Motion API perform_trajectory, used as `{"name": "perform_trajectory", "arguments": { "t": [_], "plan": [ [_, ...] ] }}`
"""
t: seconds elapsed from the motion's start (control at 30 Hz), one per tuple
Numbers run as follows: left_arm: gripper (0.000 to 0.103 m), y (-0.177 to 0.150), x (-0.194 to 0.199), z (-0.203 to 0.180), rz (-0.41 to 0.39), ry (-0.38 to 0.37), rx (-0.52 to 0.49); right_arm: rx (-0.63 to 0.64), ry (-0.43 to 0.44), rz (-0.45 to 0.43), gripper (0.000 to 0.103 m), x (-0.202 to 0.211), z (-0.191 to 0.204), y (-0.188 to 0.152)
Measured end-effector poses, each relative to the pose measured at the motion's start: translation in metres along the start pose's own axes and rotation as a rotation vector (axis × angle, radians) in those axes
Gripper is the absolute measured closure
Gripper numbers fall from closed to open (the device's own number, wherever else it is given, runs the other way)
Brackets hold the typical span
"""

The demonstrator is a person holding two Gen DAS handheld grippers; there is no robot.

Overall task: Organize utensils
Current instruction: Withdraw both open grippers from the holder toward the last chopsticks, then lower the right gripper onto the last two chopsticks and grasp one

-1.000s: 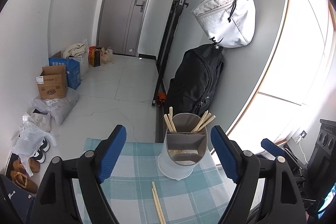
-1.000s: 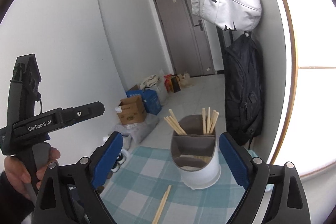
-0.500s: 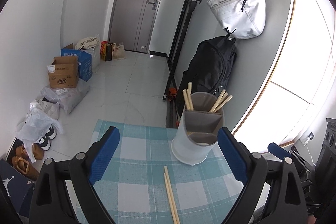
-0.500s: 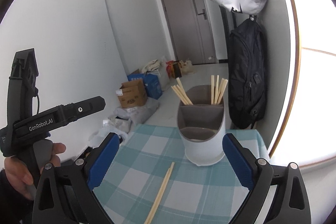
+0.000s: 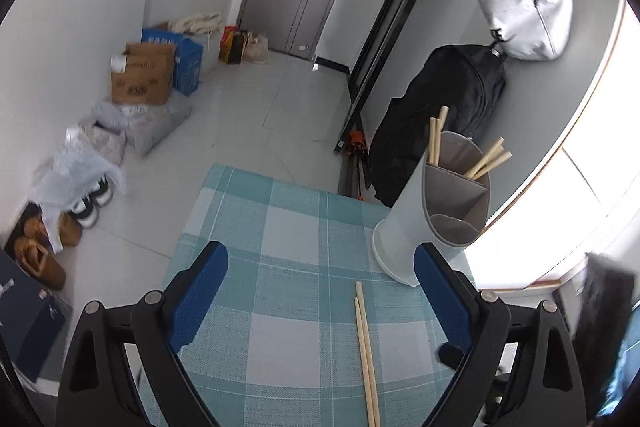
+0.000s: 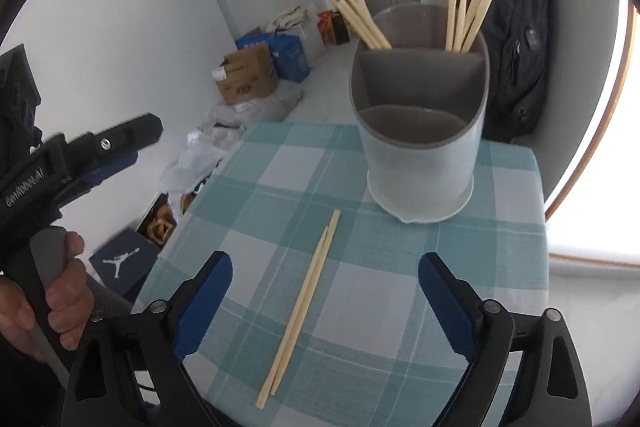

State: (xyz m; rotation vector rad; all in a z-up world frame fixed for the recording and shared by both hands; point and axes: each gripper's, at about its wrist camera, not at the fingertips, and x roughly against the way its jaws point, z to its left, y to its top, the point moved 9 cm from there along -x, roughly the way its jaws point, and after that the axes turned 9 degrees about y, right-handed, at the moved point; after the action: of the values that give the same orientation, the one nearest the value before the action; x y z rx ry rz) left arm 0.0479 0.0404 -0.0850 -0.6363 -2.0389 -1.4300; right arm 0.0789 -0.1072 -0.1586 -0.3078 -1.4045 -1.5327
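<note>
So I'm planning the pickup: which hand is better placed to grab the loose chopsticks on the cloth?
Right, probably. The right gripper frames the chopsticks between closing, still empty fingers; in the left gripper view they lie off-centre, near one finger.

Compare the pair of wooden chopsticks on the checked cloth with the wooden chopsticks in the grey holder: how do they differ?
The pair of pale wooden chopsticks on the checked cloth lies flat, side by side; the wooden chopsticks in the grey and white divided holder stand leaning, ends up. The loose pair shows its full length; the stored ones show only their upper parts. The loose pair is two sticks; the stored ones form two groups in the rear compartments. All look alike in colour and material.
</note>
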Motion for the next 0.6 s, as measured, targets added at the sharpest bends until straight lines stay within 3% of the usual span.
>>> {"name": "perform_trajectory", "arguments": {
  "t": [0.13,0.2,0.3,0.6],
  "plan": [
    [0.012,0.003,-0.005,0.017,0.005,0.034,0.023,-0.016,-0.018,0.110,0.039,-0.033,-0.007,-0.014],
    [0.012,0.005,-0.007,0.023,0.010,0.037,0.037,-0.042,-0.021,0.155,0.057,-0.047,-0.012,-0.019],
    [0.012,0.007,-0.011,0.033,0.026,0.037,0.076,-0.077,-0.030,0.204,0.070,-0.065,-0.018,-0.025],
    [0.012,0.007,-0.016,0.043,0.064,0.019,0.113,-0.031,-0.153,0.257,0.081,-0.090,-0.018,-0.019]
  ]
}}
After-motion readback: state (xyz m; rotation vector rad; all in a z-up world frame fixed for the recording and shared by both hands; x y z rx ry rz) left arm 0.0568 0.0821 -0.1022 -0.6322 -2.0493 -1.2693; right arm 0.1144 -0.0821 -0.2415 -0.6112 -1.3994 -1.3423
